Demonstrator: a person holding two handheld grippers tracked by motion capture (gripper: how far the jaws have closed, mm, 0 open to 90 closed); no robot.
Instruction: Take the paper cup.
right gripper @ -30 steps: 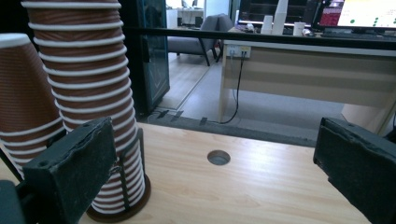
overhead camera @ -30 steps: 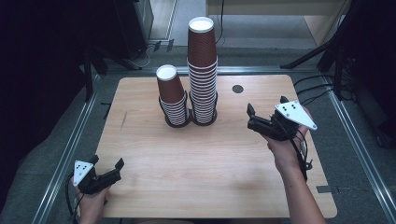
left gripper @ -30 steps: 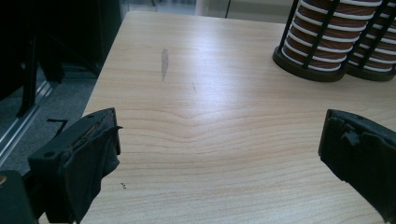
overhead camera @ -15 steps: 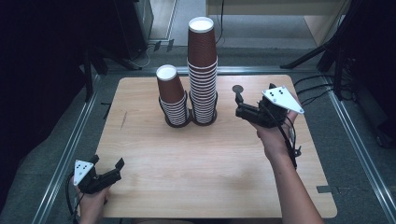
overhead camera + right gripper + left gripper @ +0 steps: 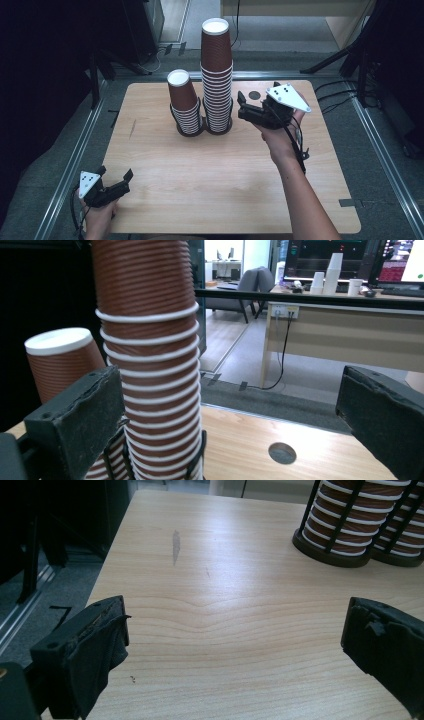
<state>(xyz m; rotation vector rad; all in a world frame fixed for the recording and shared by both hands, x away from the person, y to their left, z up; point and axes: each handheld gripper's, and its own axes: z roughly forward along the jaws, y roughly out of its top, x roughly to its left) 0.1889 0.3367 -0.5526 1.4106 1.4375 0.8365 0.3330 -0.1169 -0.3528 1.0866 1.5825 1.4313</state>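
Two stacks of brown paper cups stand upside down in black wire holders at the back of the wooden table (image 5: 225,170). The tall stack (image 5: 216,75) is on the right, the short stack (image 5: 184,102) on the left. My right gripper (image 5: 241,105) is held open just right of the tall stack, jaws pointing at it with nothing between them. In the right gripper view the tall stack (image 5: 150,360) rises close ahead at left, the short stack (image 5: 62,360) behind it. My left gripper (image 5: 116,179) rests open near the front left corner. The holder bases (image 5: 345,535) lie far ahead of it.
A round dark hole (image 5: 255,94) sits in the table behind my right gripper. Metal rails (image 5: 95,130) run along the table's sides. A grey mark (image 5: 176,545) streaks the wood at left. Desks, a chair and white cups (image 5: 330,272) stand far behind.
My right gripper has moved left and toward the back, closing in on the tall stack. The left gripper has stayed in place.
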